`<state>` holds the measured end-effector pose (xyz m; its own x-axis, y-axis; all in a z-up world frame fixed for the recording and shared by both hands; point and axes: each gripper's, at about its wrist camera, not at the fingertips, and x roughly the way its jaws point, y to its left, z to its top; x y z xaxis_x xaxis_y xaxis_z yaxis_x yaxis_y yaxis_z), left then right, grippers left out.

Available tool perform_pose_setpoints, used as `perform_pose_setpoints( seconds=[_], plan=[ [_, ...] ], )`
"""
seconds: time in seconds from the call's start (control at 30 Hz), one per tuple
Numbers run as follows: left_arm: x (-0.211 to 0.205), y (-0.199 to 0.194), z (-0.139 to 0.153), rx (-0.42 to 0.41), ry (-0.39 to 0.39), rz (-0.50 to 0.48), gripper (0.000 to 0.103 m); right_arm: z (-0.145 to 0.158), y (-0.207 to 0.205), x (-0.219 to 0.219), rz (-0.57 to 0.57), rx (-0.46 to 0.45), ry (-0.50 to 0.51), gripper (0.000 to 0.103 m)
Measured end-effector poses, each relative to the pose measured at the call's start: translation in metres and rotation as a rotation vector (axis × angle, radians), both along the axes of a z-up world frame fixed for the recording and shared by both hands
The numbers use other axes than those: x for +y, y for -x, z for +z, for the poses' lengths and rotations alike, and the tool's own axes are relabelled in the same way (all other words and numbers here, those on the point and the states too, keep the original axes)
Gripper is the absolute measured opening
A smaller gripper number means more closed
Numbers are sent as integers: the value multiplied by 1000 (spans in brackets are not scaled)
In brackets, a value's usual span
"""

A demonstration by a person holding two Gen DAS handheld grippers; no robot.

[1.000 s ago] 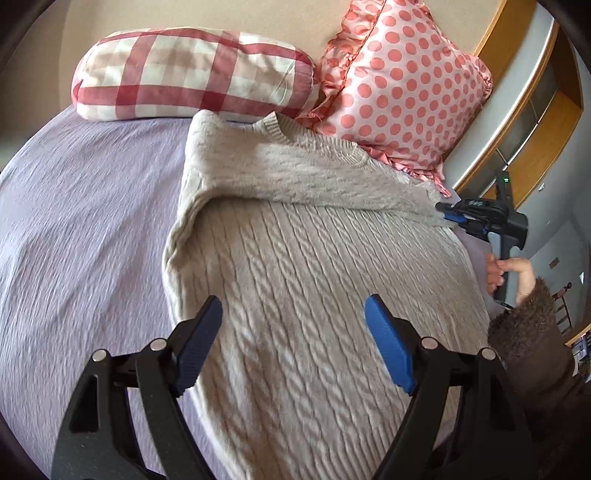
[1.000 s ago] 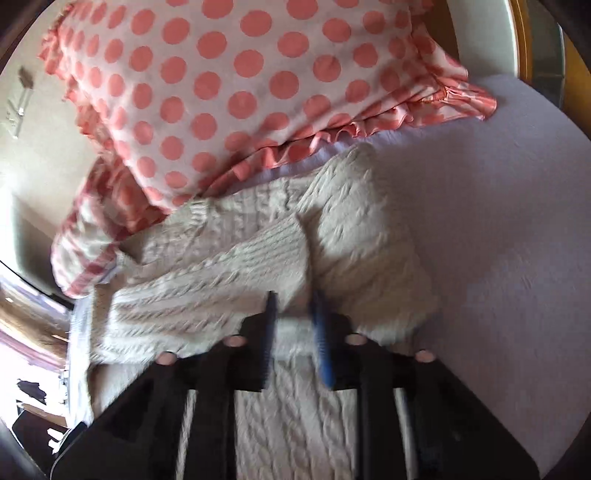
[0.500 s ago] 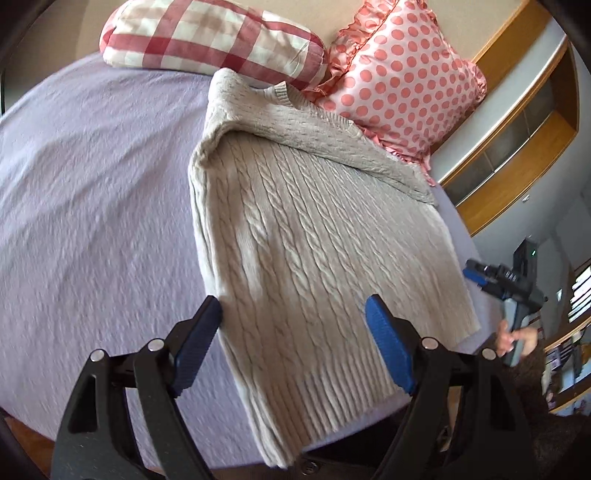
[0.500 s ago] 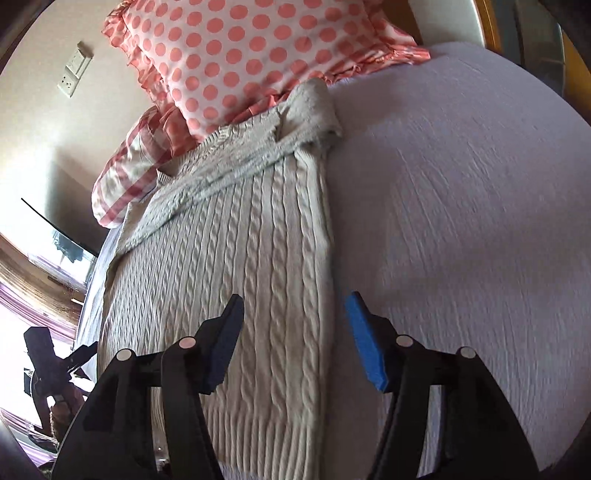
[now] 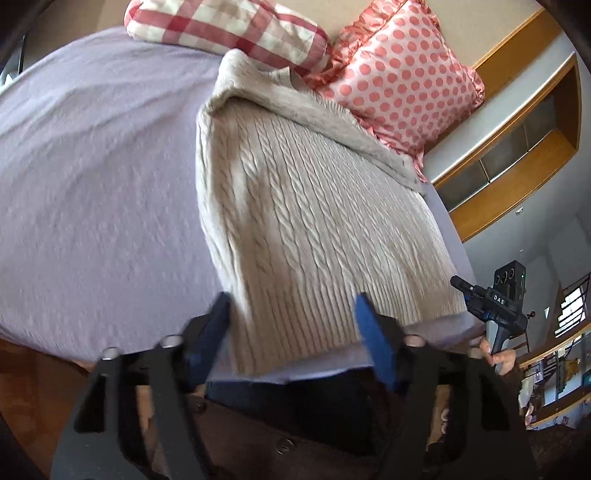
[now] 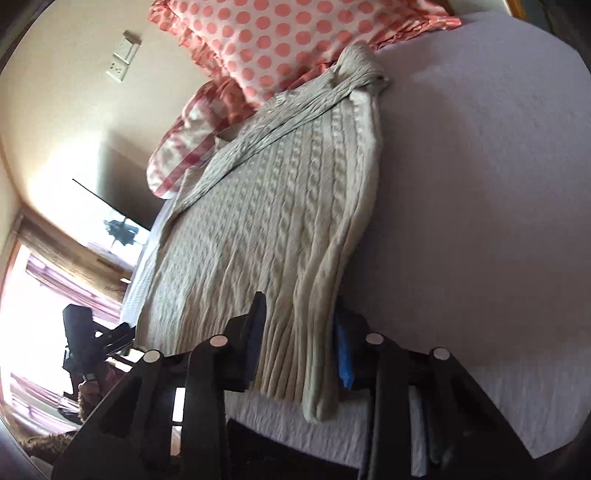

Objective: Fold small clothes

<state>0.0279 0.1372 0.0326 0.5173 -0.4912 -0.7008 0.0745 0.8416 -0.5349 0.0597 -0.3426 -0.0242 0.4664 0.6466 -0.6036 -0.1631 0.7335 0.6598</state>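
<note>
A beige cable-knit sweater (image 5: pixel 314 229) lies flat on the lilac bed, sleeves folded across its chest near the collar, hem toward me. My left gripper (image 5: pixel 293 332) is open, its blue pads either side of the hem's left corner. My right gripper (image 6: pixel 299 339) is open, its jaws astride the hem's right corner; the sweater also shows in the right wrist view (image 6: pixel 273 221). The right gripper appears in the left wrist view (image 5: pixel 480 295) at the hem's right end.
A red checked pillow (image 5: pixel 229 29) and a pink polka-dot pillow (image 5: pixel 402 81) lie at the head of the bed, touching the sweater's collar. The lilac bedspread (image 5: pixel 92 184) spreads wide to the left. The bed's front edge lies just under both grippers.
Both grippers pulled back from the sweater's upper part to its hem. The right gripper, shut on a sleeve a second ago, let go and opened. The sleeve now lies folded across the chest.
</note>
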Motion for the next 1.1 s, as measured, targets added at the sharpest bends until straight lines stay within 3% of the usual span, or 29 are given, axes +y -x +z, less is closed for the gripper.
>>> perform_pose_setpoints(
  seconds=[0.07,0.1,0.17,0.27,0.37,0.53,0.67,0.83,1.0,1.03,1.1],
  plan=[
    [-2,-2,-5,38,34,-15,27,-7,7,0,21,12,-64,19],
    [-3,-4,-10,62,61,-26,20,-9,10,2,27,12,-70,11],
    [-3,-6,-14,72,85,-25,12,-9,16,7,25,-8,-54,8],
    [3,-11,-9,58,142,-33,11,1,16,3,-2,-43,-121,6],
    [16,-17,14,-19,163,-6,10,37,11,-5,-35,-179,-190,6],
    [37,-51,55,-147,113,70,10,94,-23,-8,-81,-352,-217,6],
    [42,-110,78,-205,51,122,10,122,-80,-2,-116,-394,-200,6],
    [35,-202,87,-205,-55,165,10,126,-170,9,-162,-354,-148,6],
    [25,-305,68,-143,-173,215,10,96,-275,25,-255,-268,6,8],
    [23,-318,61,-125,-203,225,10,85,-295,28,-271,-229,52,10],
    [18,-351,44,-70,-264,235,11,52,-336,32,-303,-65,119,15]
  ],
)
